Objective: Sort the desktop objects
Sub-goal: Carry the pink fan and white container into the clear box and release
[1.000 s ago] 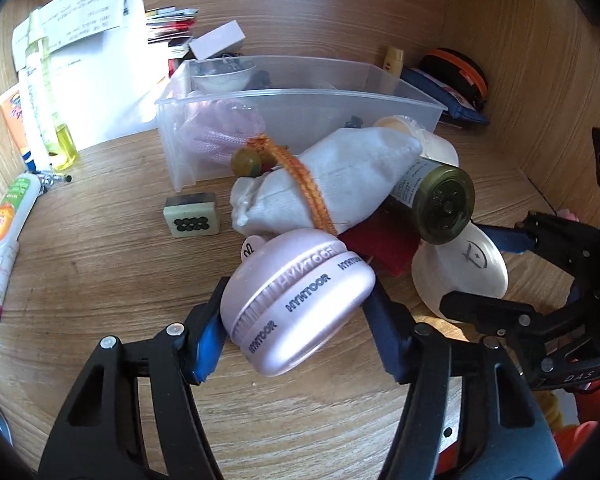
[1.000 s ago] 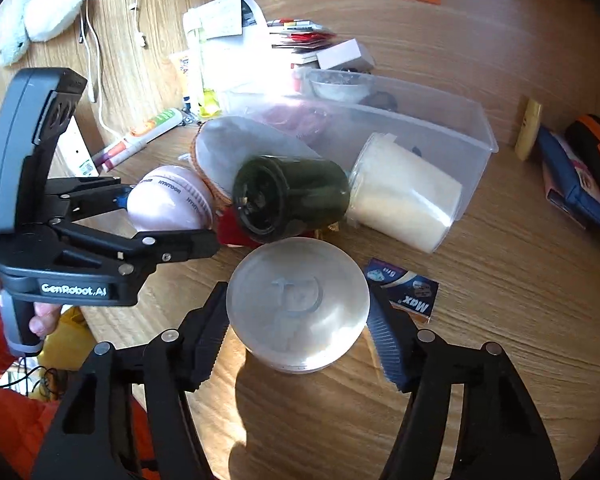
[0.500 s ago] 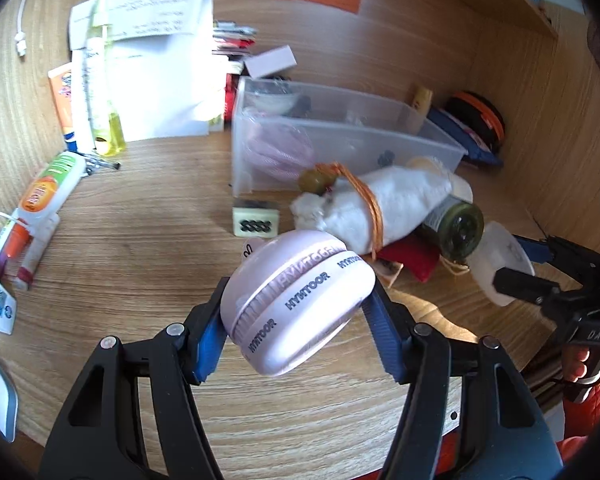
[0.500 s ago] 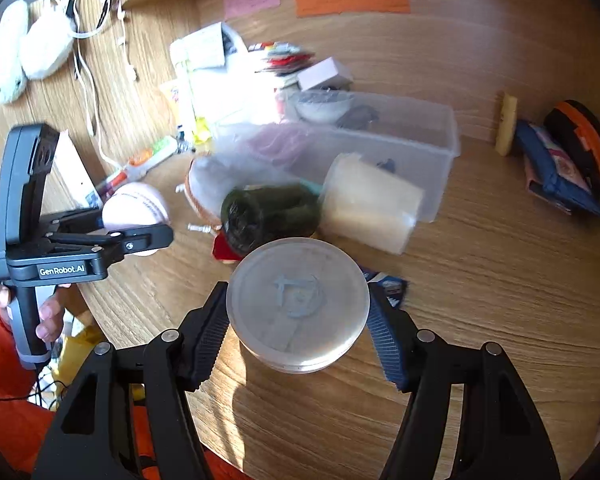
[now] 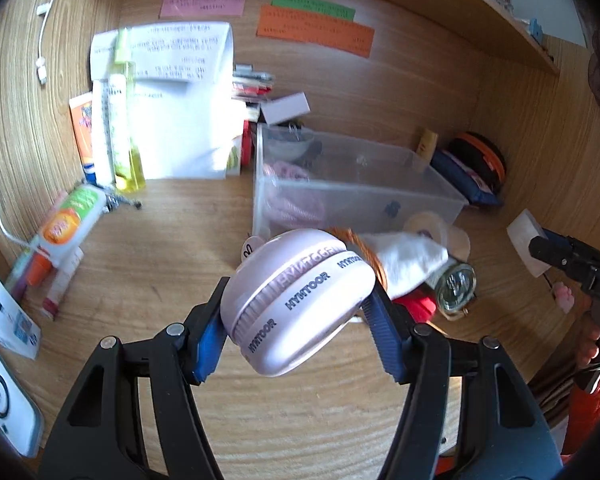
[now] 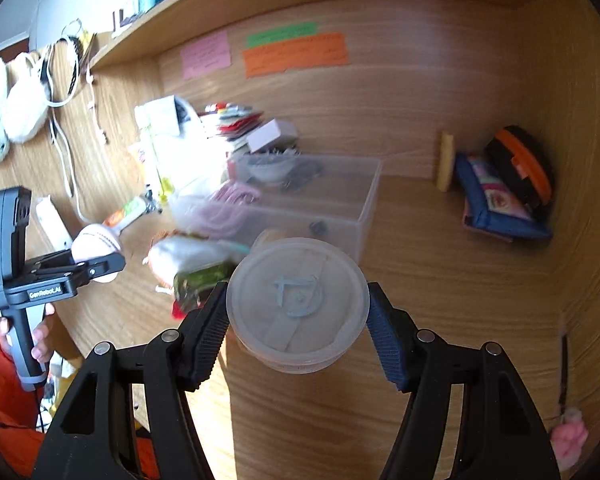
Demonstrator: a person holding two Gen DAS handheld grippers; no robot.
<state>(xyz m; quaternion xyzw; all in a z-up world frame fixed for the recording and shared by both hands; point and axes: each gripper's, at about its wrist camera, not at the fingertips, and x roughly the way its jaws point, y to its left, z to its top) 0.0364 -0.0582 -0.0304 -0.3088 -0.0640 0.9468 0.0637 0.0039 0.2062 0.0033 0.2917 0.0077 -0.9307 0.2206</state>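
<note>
My left gripper [image 5: 296, 328] is shut on a pink round HYNTOOR case [image 5: 296, 300] and holds it above the desk; it also shows in the right wrist view [image 6: 96, 242]. My right gripper [image 6: 296, 332] is shut on a round translucent lidded container [image 6: 298, 304], held in the air, seen at the right in the left wrist view [image 5: 526, 240]. A clear plastic bin [image 5: 352, 188] with a pink item stands behind. A white cloth pouch [image 5: 408, 260], a dark green jar [image 5: 456, 286] and a red item [image 5: 416, 306] lie in front of the bin.
Papers [image 5: 172, 96], a yellow bottle [image 5: 126, 120], tubes [image 5: 64, 224] and a white device [image 5: 4, 400] are at the left. A blue pouch [image 6: 500, 204] and an orange-black case [image 6: 520, 168] lie at the back right. Sticky notes [image 5: 312, 24] hang on the back wall.
Both grippers have lifted and pulled back from the pile with their objects held. The bin and pile look smaller and farther away.
</note>
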